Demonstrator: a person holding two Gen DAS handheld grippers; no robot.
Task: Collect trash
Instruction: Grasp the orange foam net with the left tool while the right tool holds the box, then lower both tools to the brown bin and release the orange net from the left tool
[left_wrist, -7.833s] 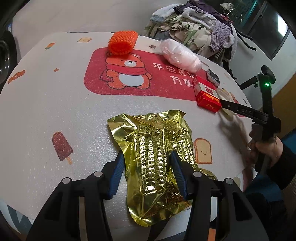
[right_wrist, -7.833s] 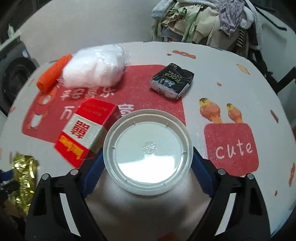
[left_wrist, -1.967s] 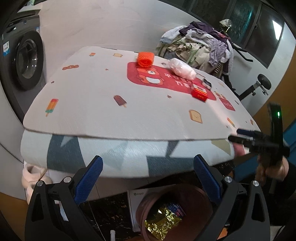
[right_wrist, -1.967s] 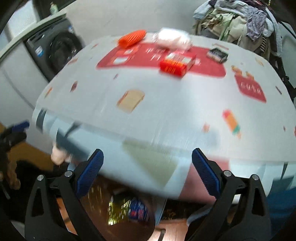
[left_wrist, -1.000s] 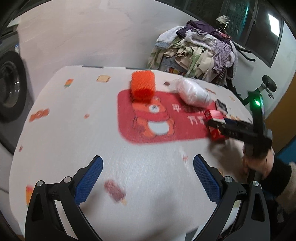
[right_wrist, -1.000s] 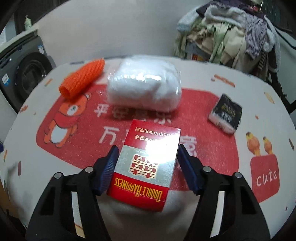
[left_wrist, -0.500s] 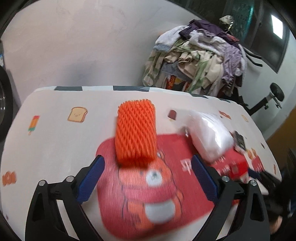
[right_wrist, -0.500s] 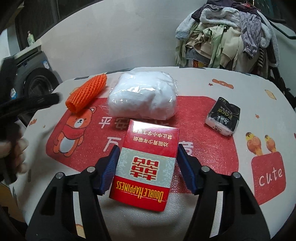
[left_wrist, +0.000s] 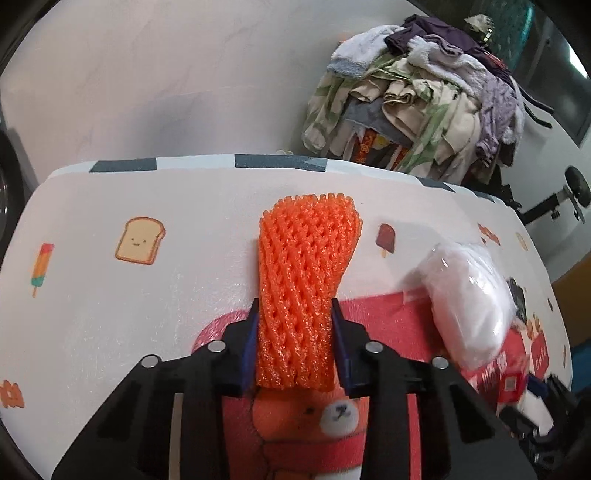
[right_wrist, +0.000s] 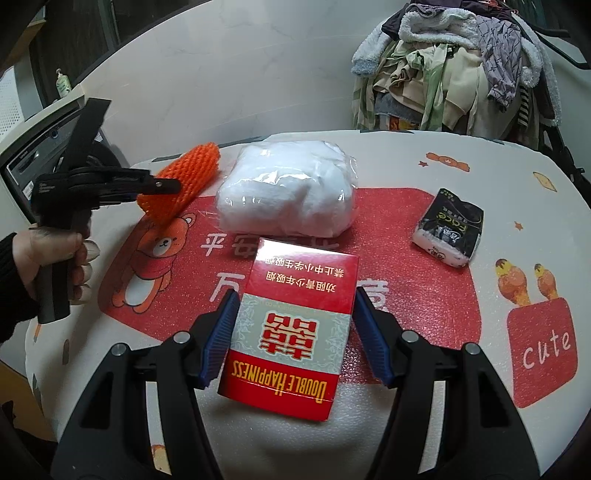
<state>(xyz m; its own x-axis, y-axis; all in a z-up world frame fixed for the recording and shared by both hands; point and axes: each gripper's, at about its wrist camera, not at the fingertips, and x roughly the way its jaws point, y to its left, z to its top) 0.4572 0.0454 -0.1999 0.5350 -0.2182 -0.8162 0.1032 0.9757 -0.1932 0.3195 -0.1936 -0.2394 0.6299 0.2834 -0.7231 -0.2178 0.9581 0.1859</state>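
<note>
An orange foam net sleeve (left_wrist: 304, 288) lies on the table and my left gripper (left_wrist: 294, 314) is shut on its near end; it also shows in the right wrist view (right_wrist: 184, 184), held by the left gripper (right_wrist: 162, 186). My right gripper (right_wrist: 293, 295) is shut on a red Double Happiness cigarette box (right_wrist: 295, 325), its pads against both sides of the box. A white plastic-wrapped bundle (right_wrist: 290, 195) sits behind the box, and a black tissue pack (right_wrist: 448, 227) lies to the right.
The table (left_wrist: 92, 314) has a white patterned cover with a red bear mat (right_wrist: 406, 266). A pile of clothes (left_wrist: 417, 99) stands behind the table at the right. A washing machine (right_wrist: 26, 147) is at the left.
My left gripper has moved in over the orange net sleeve and closed on it. My right gripper has stayed around the red box and tightened on it slightly.
</note>
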